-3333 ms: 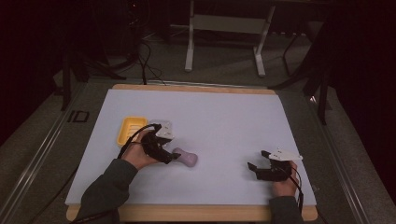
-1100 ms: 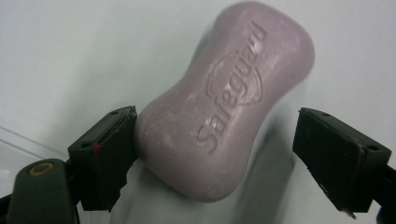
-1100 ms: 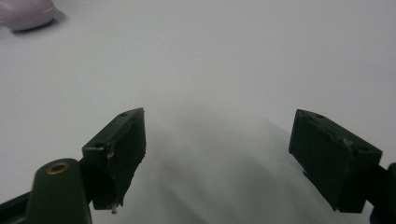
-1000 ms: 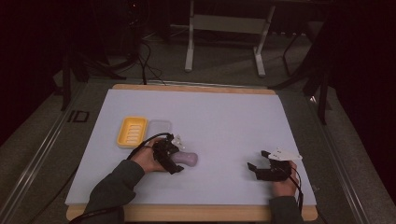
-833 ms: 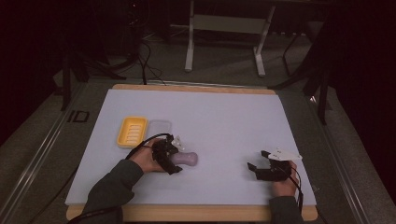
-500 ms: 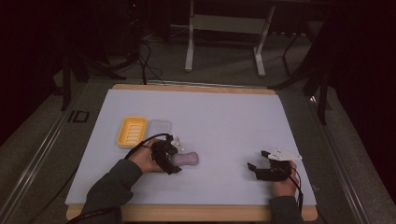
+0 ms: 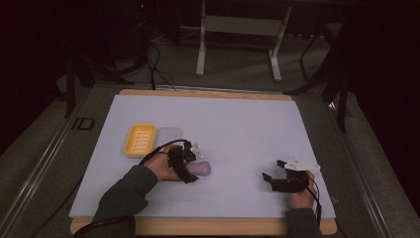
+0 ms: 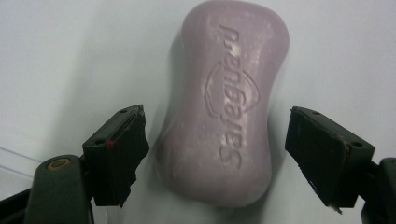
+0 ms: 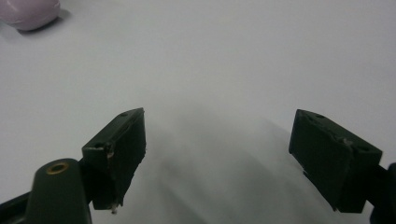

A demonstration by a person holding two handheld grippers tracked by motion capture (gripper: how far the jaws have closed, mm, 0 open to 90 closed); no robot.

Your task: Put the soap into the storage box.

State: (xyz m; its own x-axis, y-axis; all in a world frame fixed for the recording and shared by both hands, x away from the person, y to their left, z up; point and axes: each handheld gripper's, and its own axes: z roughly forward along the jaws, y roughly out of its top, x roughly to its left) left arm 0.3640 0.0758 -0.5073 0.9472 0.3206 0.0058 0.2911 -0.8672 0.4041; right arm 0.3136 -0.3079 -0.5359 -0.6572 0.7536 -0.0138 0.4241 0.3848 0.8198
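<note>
A white tabletop [image 7: 237, 124] is shown from above, with a person's forearms coming in from the near edge. A lilac bar of soap [image 8: 224, 98] lies flat on it, taken here as the landmark. Just behind and to the left of the soap a yellow soap dish [image 7: 139, 139] is placed, with a clear lid [image 7: 170, 137] touching its right side.

The left tool [image 7: 185, 166] is held right over the soap. In the left gripper view the bar is seen between the two black jaws, which have just been opening slightly; a gap is left on each side, so the soap is straddled and not gripped. The right tool [image 7: 277, 179] is rested well to the right of the soap, with its jaws spread wide and nothing between them; in the right gripper view one end of the soap is seen in the far top left corner.

The bar is judged to be rounded and slick. If the jaws are closed off centre or on its curved waist, it could be squeezed out sideways or twisted. If the soap is lifted with a loose hold, it could be dropped short of the dish.
</note>
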